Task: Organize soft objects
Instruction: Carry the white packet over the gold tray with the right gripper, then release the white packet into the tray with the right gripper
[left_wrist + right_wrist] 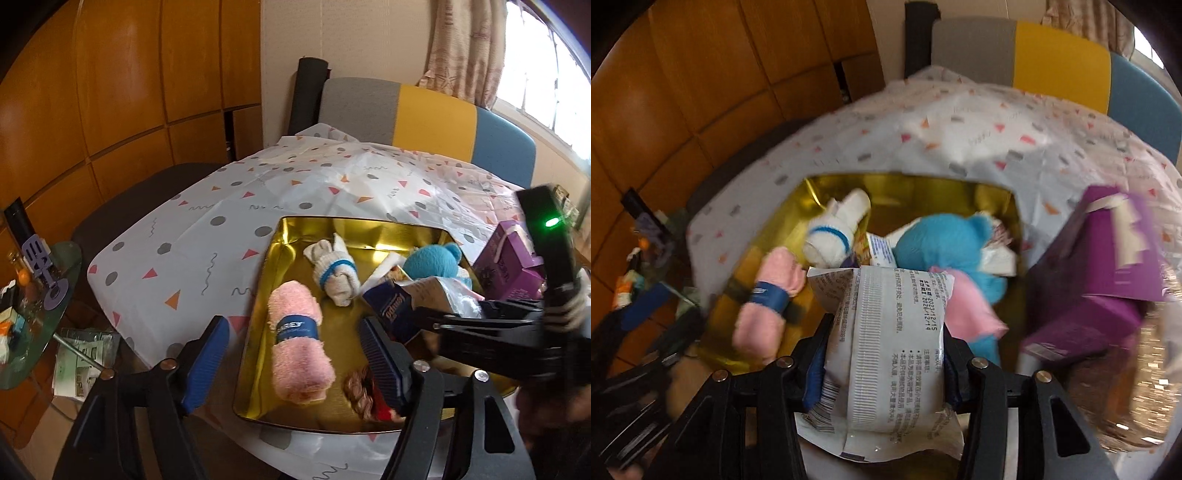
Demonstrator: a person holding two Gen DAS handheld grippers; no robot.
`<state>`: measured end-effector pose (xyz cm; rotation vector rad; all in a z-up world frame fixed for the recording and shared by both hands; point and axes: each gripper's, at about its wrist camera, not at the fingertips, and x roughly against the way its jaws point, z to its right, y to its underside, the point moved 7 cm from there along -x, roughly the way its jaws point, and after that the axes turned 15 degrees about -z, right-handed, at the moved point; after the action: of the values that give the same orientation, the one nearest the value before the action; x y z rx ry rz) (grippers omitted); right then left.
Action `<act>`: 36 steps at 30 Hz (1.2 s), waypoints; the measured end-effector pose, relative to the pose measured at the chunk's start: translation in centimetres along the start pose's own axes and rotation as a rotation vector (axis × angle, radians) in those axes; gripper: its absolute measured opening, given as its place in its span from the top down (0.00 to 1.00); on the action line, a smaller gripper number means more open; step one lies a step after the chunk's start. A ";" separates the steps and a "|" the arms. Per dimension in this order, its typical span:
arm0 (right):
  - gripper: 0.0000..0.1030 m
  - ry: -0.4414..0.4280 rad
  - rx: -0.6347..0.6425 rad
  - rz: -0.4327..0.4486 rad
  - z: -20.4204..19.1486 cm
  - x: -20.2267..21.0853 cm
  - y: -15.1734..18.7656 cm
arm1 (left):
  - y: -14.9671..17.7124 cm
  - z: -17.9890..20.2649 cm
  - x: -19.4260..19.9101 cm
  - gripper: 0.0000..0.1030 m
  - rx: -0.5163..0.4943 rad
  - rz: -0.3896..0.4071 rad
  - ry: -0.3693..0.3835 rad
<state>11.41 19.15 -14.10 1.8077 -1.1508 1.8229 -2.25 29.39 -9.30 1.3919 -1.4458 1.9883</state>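
A gold tray [284, 254] [905, 195] lies on the patterned tablecloth. In it are a rolled pink towel [299, 347] [768, 310] with a blue band, a rolled white glove [336, 273] [834, 236], a blue plush toy [428, 262] [945, 240], a pink cloth [971, 310] and a brown scrunchie [356, 387]. My left gripper [295, 356] is open over the tray's near edge, and the pink towel shows between its blue pads without touching them. My right gripper [886, 350] is shut on a white printed packet [890, 332] [436, 291] above the tray's right side.
A purple box [509, 266] [1100, 288] stands just right of the tray. A grey, yellow and blue chair [424, 114] sits behind the table. A glass side table [40, 295] with clutter is at the left, before wooden cabinets [110, 92]. A glittery gold object [1137, 369] sits at the right.
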 end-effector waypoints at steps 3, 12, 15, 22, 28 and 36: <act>0.48 0.016 -0.004 -0.026 -0.2 -1.7 -0.3 | 0.0 -0.9 0.0 0.18 0.023 0.005 -0.008; 0.20 0.030 0.021 0.124 -0.8 3.0 1.4 | -0.1 -0.9 0.7 0.03 0.040 0.034 -0.020; 0.20 0.074 -0.008 0.193 -0.5 5.2 2.2 | -0.1 -0.5 1.3 0.00 0.041 0.048 -0.012; 0.20 0.192 -0.125 0.292 1.7 8.4 4.7 | 0.2 1.1 2.6 0.00 0.019 0.064 0.020; 0.20 0.285 -0.214 0.336 4.2 10.2 7.3 | 0.7 3.0 3.5 0.00 -0.011 0.081 0.023; 0.20 0.306 -0.273 0.341 5.9 10.9 9.1 | 1.1 4.0 4.5 0.00 -0.016 0.107 -0.007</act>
<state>7.35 5.93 -7.39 1.1896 -1.5615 1.9205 -3.08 24.30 -6.11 1.3424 -1.5662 2.0335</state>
